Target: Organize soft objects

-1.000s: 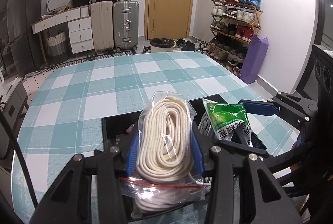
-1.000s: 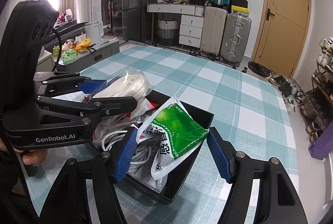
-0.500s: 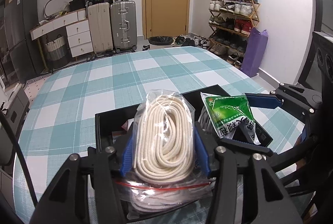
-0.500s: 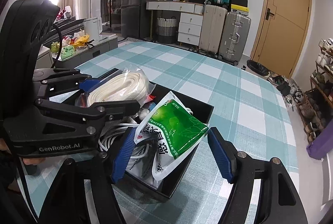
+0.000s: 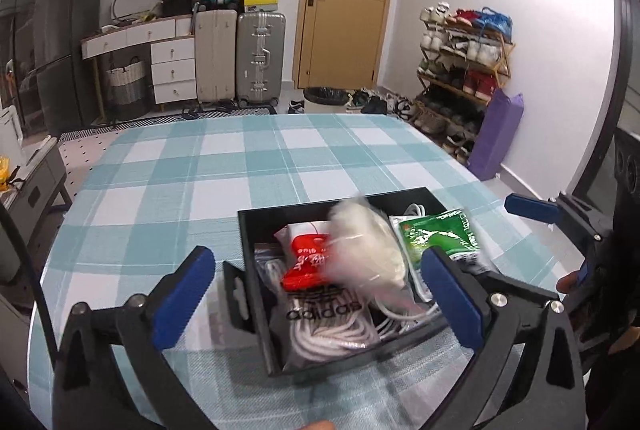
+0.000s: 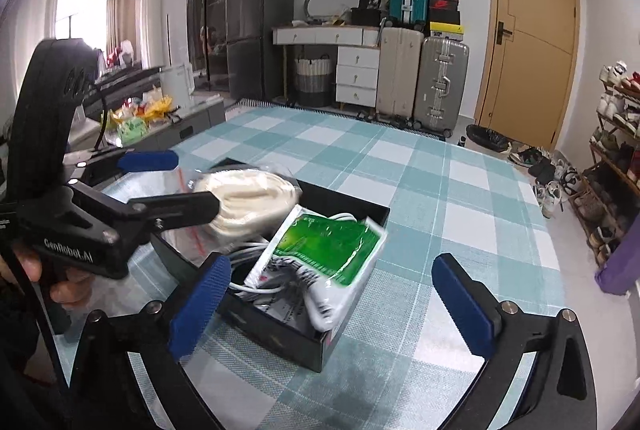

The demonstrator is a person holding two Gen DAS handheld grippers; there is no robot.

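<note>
A black box [image 5: 250, 230] [image 6: 280, 334] sits on the checked tablecloth. The bagged coil of white rope [image 5: 368, 246] [image 6: 248, 198], motion-blurred, is free between the open jaws of my left gripper [image 5: 316, 294] [image 6: 176, 182], over the box. A green-and-white packet [image 5: 440, 234] [image 6: 328, 250] leans in the box's right side, between the open jaws of my right gripper [image 6: 332, 306], untouched by the pads. A red packet [image 5: 306, 258], an adidas bag [image 5: 320, 306] and white cords [image 5: 336, 338] lie in the box.
The checked table [image 5: 240, 166] stretches away beyond the box. Suitcases [image 5: 260, 58], a drawer unit [image 5: 172, 66], a door and a shoe rack [image 5: 464, 70] stand against the far walls. A purple bag [image 5: 496, 138] leans by the wall on the right.
My left gripper has opened and let go of the rope bag, which is dropping into the box. My right gripper has opened wider and the green packet has sunk into the box.
</note>
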